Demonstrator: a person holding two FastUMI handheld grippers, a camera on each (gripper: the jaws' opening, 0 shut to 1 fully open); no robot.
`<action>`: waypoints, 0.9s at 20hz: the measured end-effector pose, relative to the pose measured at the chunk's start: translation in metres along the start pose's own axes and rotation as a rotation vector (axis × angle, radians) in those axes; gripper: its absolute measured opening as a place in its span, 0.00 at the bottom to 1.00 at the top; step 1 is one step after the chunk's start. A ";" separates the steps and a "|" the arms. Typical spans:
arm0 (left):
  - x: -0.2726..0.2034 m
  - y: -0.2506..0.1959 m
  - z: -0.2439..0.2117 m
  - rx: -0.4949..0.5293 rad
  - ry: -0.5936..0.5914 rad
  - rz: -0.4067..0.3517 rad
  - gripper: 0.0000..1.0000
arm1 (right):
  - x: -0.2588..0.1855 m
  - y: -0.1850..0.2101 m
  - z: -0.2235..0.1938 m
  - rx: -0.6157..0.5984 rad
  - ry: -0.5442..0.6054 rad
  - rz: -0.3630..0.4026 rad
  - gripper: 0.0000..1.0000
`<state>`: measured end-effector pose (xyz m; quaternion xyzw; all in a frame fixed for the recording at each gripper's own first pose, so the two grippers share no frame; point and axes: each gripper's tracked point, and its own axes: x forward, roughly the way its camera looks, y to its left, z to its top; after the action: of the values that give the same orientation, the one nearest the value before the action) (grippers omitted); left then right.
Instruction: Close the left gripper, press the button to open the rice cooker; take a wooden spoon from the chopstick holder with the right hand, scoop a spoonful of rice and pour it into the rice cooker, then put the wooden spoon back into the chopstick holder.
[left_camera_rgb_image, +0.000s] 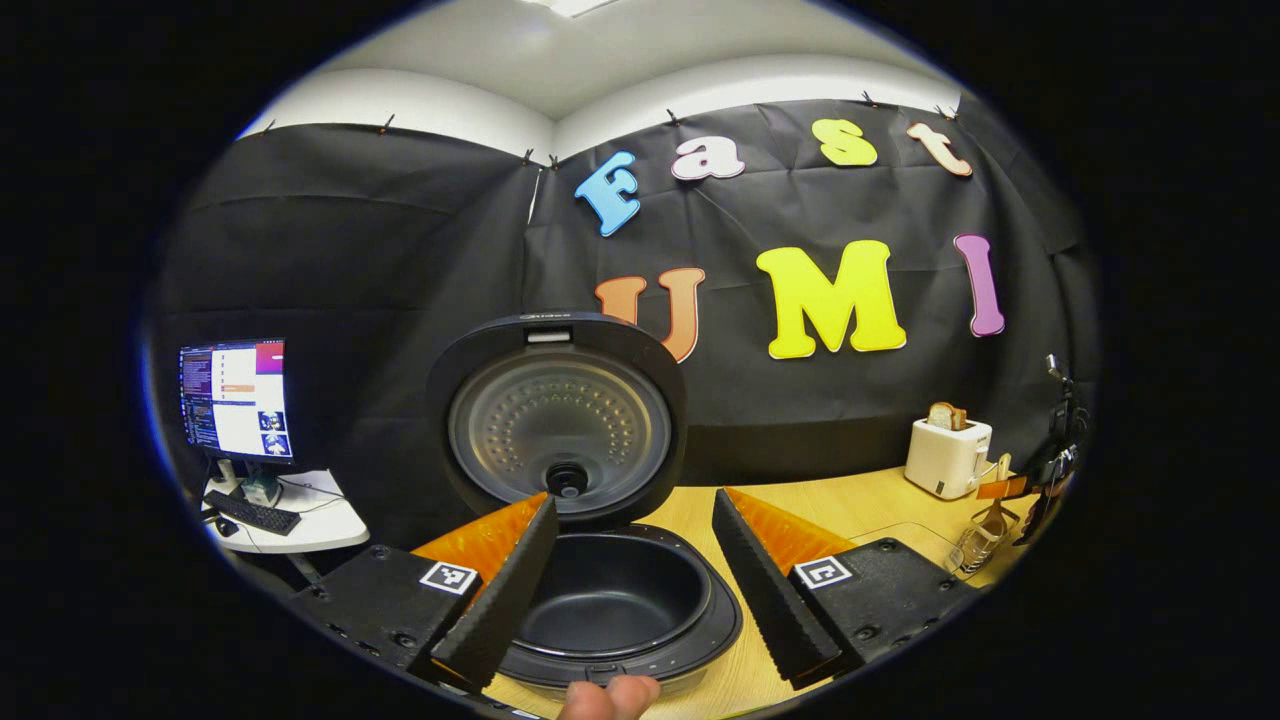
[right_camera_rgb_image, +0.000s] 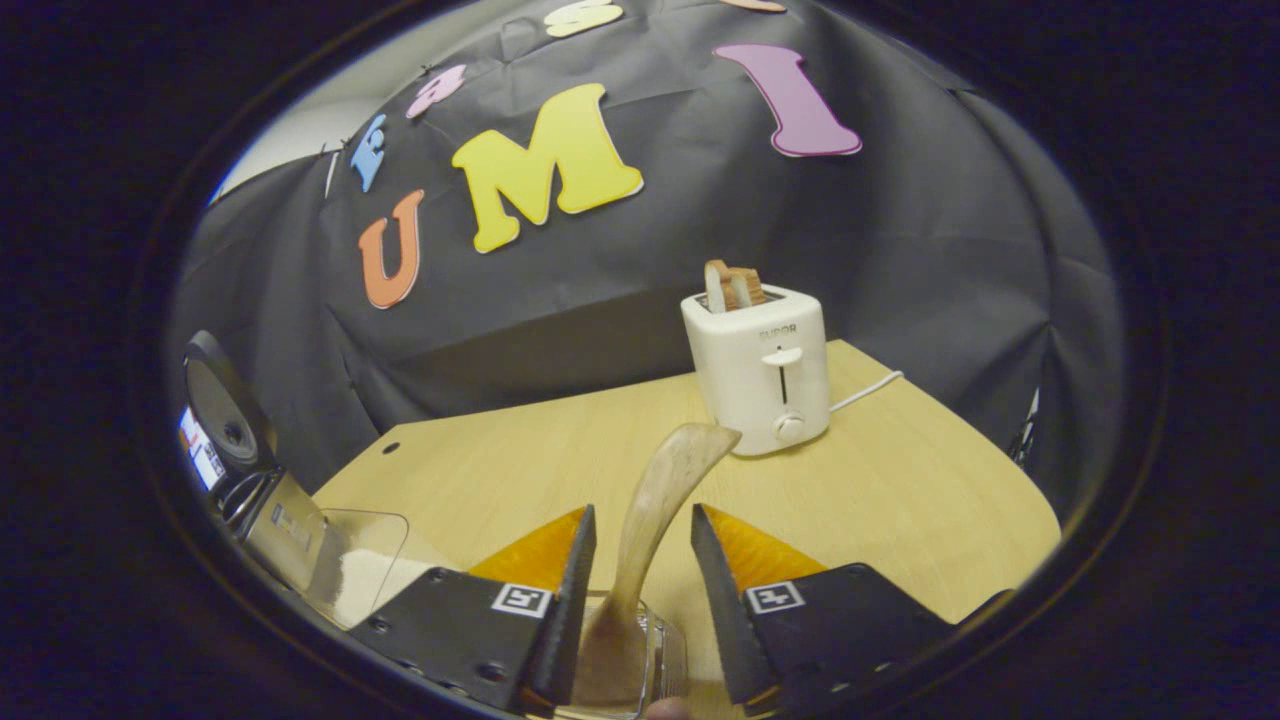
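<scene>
Rice cooker (left_camera_rgb_image: 600, 590) lid is already up, pot seen bare on the table (right_camera_rgb_image: 520, 450). Left gripper (left_camera_rgb_image: 635, 580) is held spread wide above the pot. Right gripper (right_camera_rgb_image: 640, 600) is spread around the wooden spoon (right_camera_rgb_image: 650, 510) — not yet pinched — which stands in the clear chopstick holder (right_camera_rgb_image: 650, 650). The handle should be centred between the fingers, pinched firmly, then lifted straight up.

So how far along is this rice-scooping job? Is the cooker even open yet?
Yes: the rice cooker stands open, lid up, its pot dark and empty, so the button step looks done. In hand now: the right gripper straddles the wooden spoon standing in the chopstick holder, fingers not yet pressing it. Left: grasping it, scooping rice, pouring it in, returning the spoon. The left gripper hangs open over the cooker.
</scene>
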<state>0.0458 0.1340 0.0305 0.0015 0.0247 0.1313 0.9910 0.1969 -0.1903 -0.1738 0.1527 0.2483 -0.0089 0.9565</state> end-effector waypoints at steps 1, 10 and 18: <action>0.000 0.002 0.001 0.000 -0.001 0.004 0.99 | -0.001 -0.001 -0.001 0.013 0.008 0.000 0.45; 0.003 0.004 -0.002 -0.013 0.008 -0.006 0.99 | -0.014 0.014 0.010 0.026 -0.057 0.053 0.01; 0.002 0.003 0.004 0.005 -0.039 -0.005 0.99 | -0.040 0.027 0.035 -0.081 -0.174 0.012 0.01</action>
<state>0.0477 0.1373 0.0345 0.0065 0.0056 0.1286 0.9917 0.1807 -0.1771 -0.1178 0.1142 0.1633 -0.0066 0.9799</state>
